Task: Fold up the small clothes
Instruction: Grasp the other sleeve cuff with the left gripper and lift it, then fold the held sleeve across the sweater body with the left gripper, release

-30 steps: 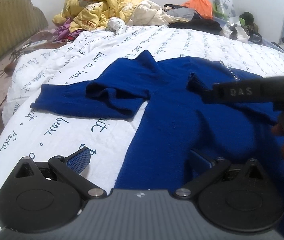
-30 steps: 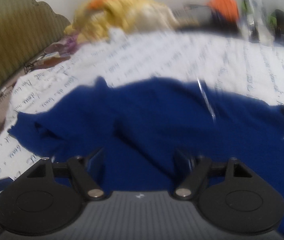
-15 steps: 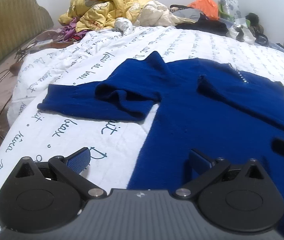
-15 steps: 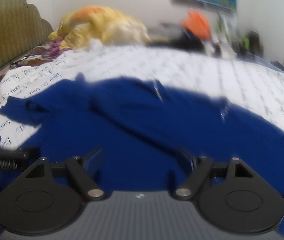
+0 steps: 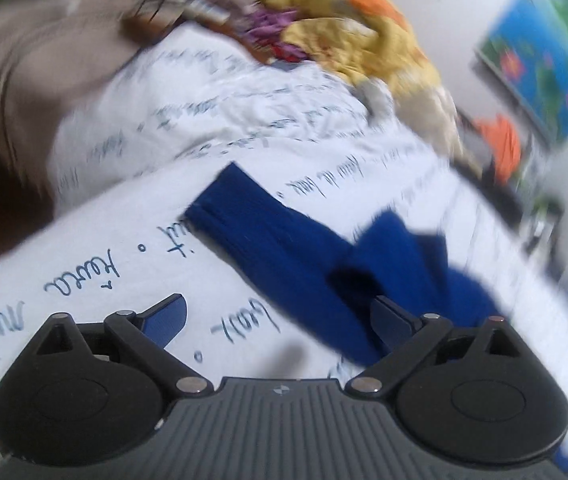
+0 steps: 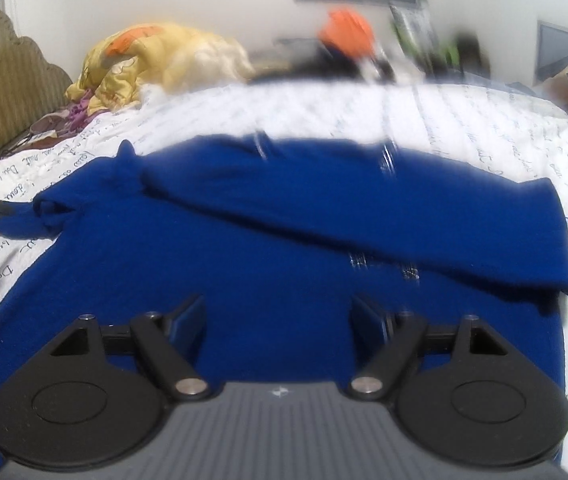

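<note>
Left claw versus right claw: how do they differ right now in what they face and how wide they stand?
The left claw faces the blue sweater's outstretched sleeve and printed white bedspread; the right claw faces the sweater's body. The left stands wider, its jaws having just closed slightly; the right is narrower. The left view is tilted; the right is level. Both are open, gripping nothing.

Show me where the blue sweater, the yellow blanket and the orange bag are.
blue sweater (image 6: 284, 264): right wrist view, middle of its body.
yellow blanket (image 6: 132, 64): right wrist view, front folds.
orange bag (image 6: 347, 34): right wrist view, its middle, blurred.
</note>
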